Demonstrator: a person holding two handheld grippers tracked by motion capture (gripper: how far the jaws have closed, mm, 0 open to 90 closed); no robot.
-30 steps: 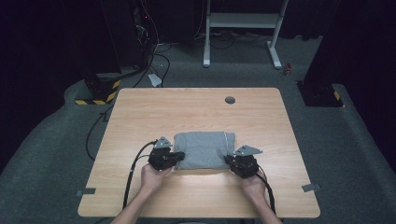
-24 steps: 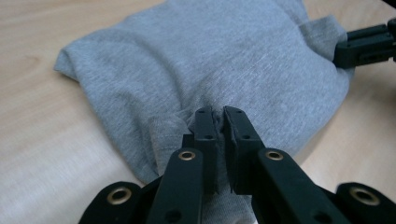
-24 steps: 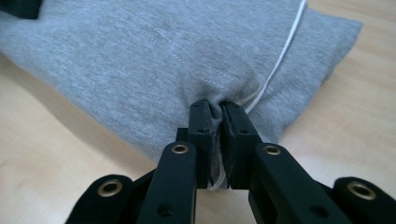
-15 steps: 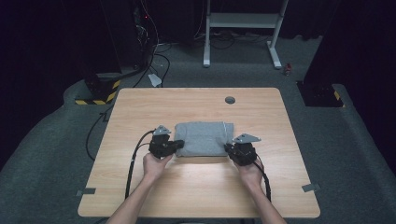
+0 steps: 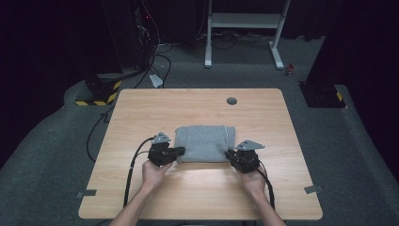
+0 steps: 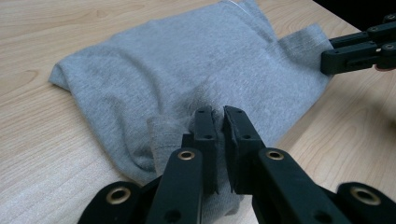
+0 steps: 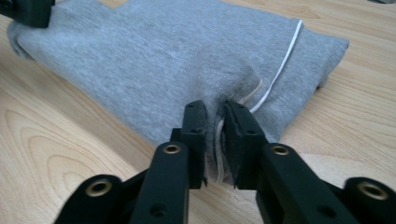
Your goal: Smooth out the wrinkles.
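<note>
Wooden table [image 5: 141,197], folded grey garment [image 5: 202,141] at frame centre. Left gripper [image 6: 215,122] pinches its near-left edge; right gripper [image 7: 212,116], jaws just easing apart, has near-right cloth (and white cord [image 7: 285,51]) between them. Fold set down; next: release, withdraw.

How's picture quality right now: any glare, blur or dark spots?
High view: table evenly lit, with a soft glare patch near the hands; the room beyond is dark. Left gripper view: cloth sharp, the jaws' bases soft. Right gripper view: the cloth's far edge and near jaws slightly blurred.
</note>
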